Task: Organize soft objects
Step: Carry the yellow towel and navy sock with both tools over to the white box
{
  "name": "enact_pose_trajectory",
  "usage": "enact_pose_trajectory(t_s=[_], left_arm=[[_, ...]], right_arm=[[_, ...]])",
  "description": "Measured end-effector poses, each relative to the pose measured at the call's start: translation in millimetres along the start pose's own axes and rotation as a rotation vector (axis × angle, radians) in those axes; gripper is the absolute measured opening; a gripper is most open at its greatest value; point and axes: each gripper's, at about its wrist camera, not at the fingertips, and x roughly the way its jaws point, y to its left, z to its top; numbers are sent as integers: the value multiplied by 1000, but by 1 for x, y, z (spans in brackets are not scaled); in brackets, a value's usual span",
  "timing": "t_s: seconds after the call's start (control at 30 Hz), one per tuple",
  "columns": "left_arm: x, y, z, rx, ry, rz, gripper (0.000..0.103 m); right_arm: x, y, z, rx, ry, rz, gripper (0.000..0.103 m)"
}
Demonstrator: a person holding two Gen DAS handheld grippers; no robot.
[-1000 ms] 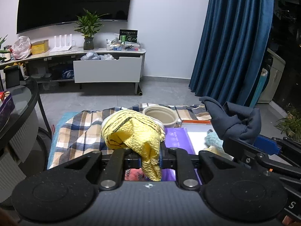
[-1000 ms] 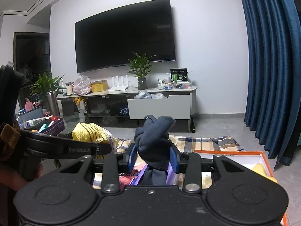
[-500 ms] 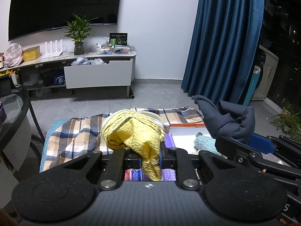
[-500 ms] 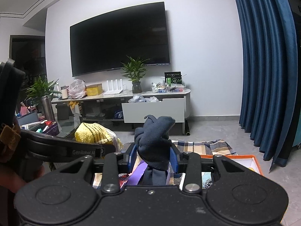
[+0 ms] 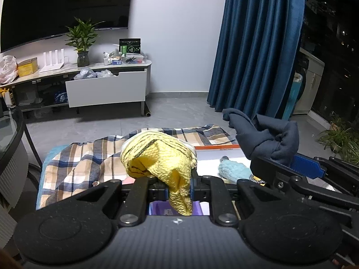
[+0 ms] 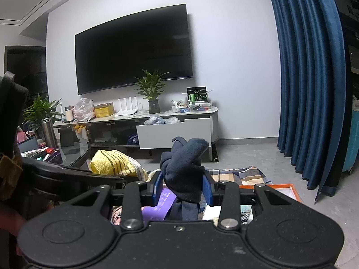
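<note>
Left gripper point(image 5: 179, 187) is clamped nearly shut on a yellow knitted cloth with black stripes point(image 5: 160, 159), which bunches up above the jaws and hangs a flap below them, held up over the plaid blanket point(image 5: 85, 163) on the floor. Right gripper point(image 6: 182, 187) has its blue pads point(image 6: 207, 189) pressed on a knotted dark navy cloth point(image 6: 185, 168), jaws only partly apart around the bundle; in the left view that bundle point(image 5: 267, 140) sits to the right of the yellow one, apart from it. Below and between them lies a light blue fluffy item point(image 5: 234, 170) on a white surface edged by an orange box rim point(image 5: 216, 148); TV cabinet point(image 5: 105, 87) and blue curtain point(image 5: 258, 44) far behind.
</note>
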Motion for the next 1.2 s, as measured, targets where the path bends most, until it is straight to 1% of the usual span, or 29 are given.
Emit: enact_pose_trajectory(t_s=[0.67, 1.2], left_arm=[[15, -19, 0, 28, 22, -48, 18], [31, -42, 2, 59, 43, -96, 18]], right_arm=[[2, -20, 2, 27, -3, -57, 46], [-2, -50, 0, 45, 0, -119, 46]])
